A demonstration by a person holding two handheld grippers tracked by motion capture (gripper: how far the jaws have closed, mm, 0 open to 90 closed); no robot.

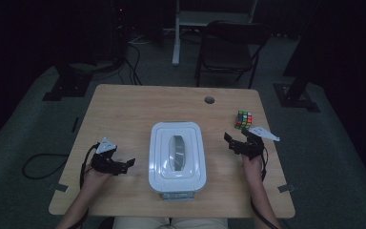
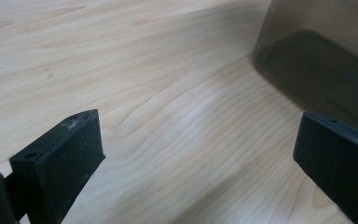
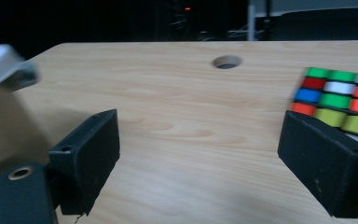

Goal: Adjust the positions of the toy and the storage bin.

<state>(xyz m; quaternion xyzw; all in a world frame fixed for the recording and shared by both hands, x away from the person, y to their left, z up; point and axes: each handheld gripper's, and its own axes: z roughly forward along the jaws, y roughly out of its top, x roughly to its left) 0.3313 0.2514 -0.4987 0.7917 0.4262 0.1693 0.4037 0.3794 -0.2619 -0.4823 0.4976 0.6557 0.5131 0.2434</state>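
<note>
Where the light wooden table [image 1: 124, 109] carries its load, a white rectangular plastic lidded container [image 1: 177, 156] sits centred. Left gripper [image 1: 129, 163]: just left of container, jaws wide apart, empty. Right gripper [image 1: 229, 141]: right of container, jaws wide, empty. Multicoloured puzzle cube [image 1: 243, 119]: right of container, beyond right gripper. Round cable hole [image 1: 209, 100]: behind container.

Right gripper view: the cube [image 3: 338, 100] is blurring and running off the right edge; the white container [image 3: 2, 65] is cut by the left edge. Left gripper view: the container's wall [image 2: 321, 56] is showing only partly, dim.
</note>
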